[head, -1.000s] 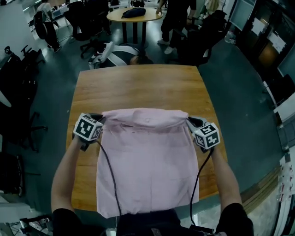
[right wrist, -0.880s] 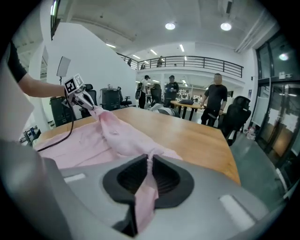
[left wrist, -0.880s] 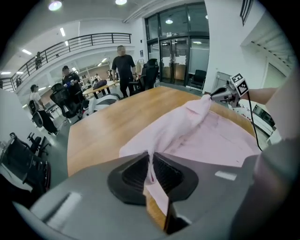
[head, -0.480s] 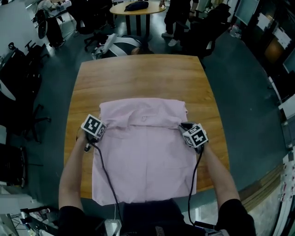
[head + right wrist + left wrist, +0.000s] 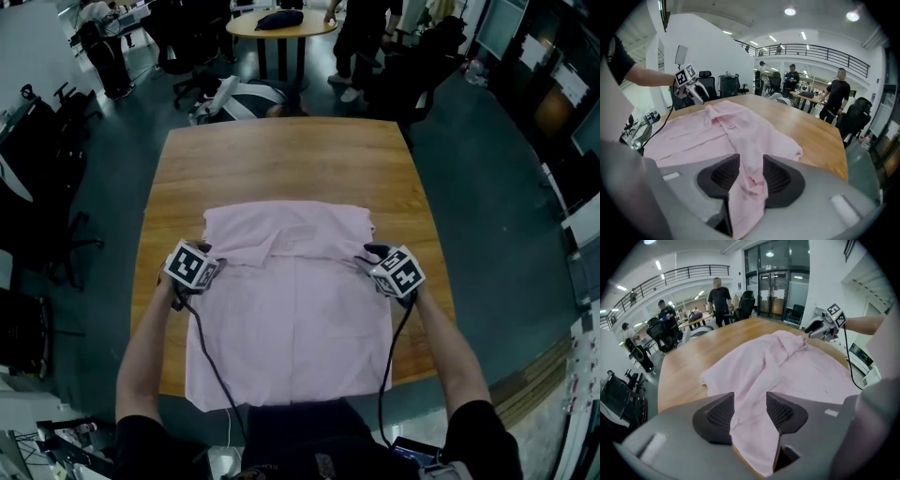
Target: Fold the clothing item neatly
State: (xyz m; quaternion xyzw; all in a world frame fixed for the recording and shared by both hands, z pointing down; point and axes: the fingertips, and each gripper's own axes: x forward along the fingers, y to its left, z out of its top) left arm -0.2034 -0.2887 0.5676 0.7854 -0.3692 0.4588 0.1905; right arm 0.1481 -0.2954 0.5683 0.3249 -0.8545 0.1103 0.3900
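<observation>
A pink shirt (image 5: 291, 309) lies flat on the wooden table (image 5: 281, 159), its near hem hanging over the front edge. Its far part is folded over into a band (image 5: 281, 230). My left gripper (image 5: 208, 251) sits at the band's left end and my right gripper (image 5: 367, 253) at its right end. In the left gripper view the jaws (image 5: 750, 411) have just been opening, and a fold of shirt (image 5: 787, 366) lies loose between them. In the right gripper view the jaws (image 5: 751, 176) have also just been opening, with a strip of shirt (image 5: 717, 126) hanging in the gap.
Bare wood lies beyond the shirt and along both sides. Behind the table stand a round table (image 5: 281, 21) with a dark bag, office chairs (image 5: 412, 75) and several people. Table edges run close to both hands.
Both grippers have come down and a little toward me with the shirt's far edge. The folded band now rests lower and flatter on the table.
</observation>
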